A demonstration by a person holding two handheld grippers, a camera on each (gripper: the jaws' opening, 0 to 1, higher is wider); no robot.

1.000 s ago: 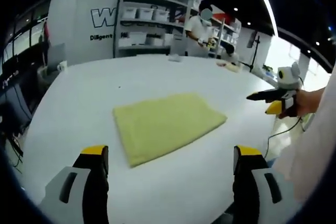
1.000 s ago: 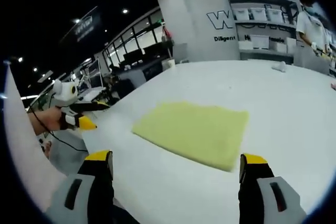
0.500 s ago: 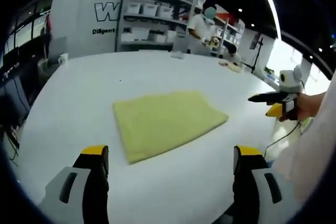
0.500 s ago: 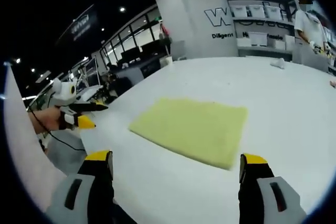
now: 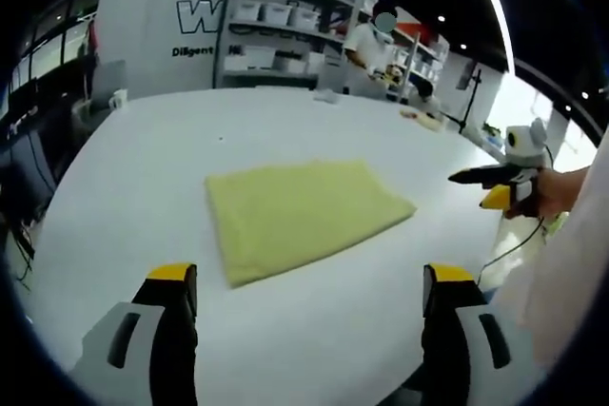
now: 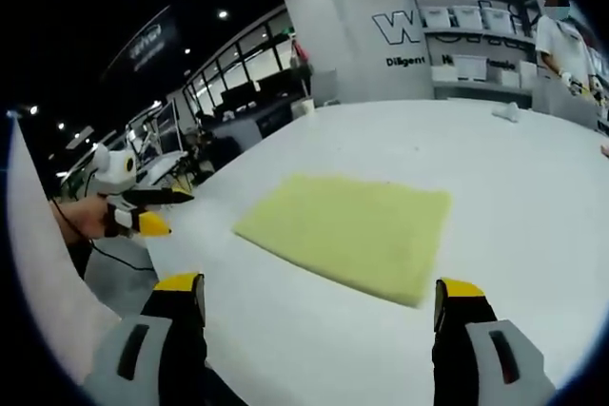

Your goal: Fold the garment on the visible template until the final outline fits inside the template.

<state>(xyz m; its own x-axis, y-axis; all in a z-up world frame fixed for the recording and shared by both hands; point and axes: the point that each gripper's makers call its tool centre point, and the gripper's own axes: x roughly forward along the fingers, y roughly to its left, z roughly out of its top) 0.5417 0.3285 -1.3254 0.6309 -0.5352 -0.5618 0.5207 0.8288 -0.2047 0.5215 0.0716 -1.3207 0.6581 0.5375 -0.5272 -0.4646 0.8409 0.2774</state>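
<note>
the yellow garment (image 5: pixel 303 219) is lying folded flat in the middle of the white desk (image 5: pixel 143 168), while the left claw (image 5: pixel 309 282) and right claw (image 6: pixel 322 292) are hovering released, apart from it; any careless grab now risks dragging it crooked

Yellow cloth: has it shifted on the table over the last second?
No. The yellow cloth lies flat at the same spot on the white table; only the camera has drifted slightly.
</note>
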